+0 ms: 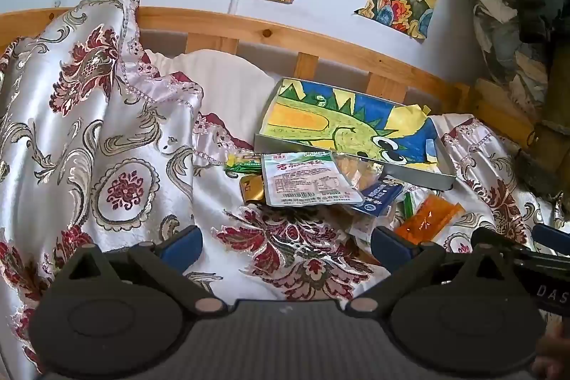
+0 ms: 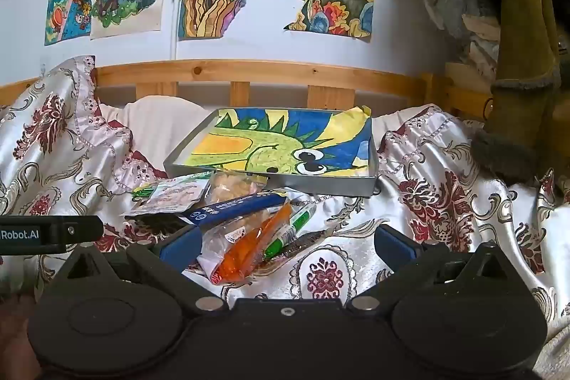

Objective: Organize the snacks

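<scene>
On the bed's floral satin cover (image 2: 445, 202), the snack pile (image 2: 228, 209) lay against the near edge of the picture-lined tray (image 2: 270, 182), and both tools, left (image 1: 286, 246) and right (image 2: 285, 246), stood wide and empty, so pinching the orange packet (image 2: 249, 244) by its middle looked wisest.

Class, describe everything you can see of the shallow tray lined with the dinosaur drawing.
The tray is shallow, rectangular, grey and metallic-looking, with low upright walls. A crayon-style drawing of a green spiky creature on blue and yellow lines its floor, one yellow corner curling over the far rim. It holds no snacks. It rests slightly tilted on the floral bedspread before the wooden bed rail. The snack pile lies at its near edge, some packets touching its wall.
</scene>
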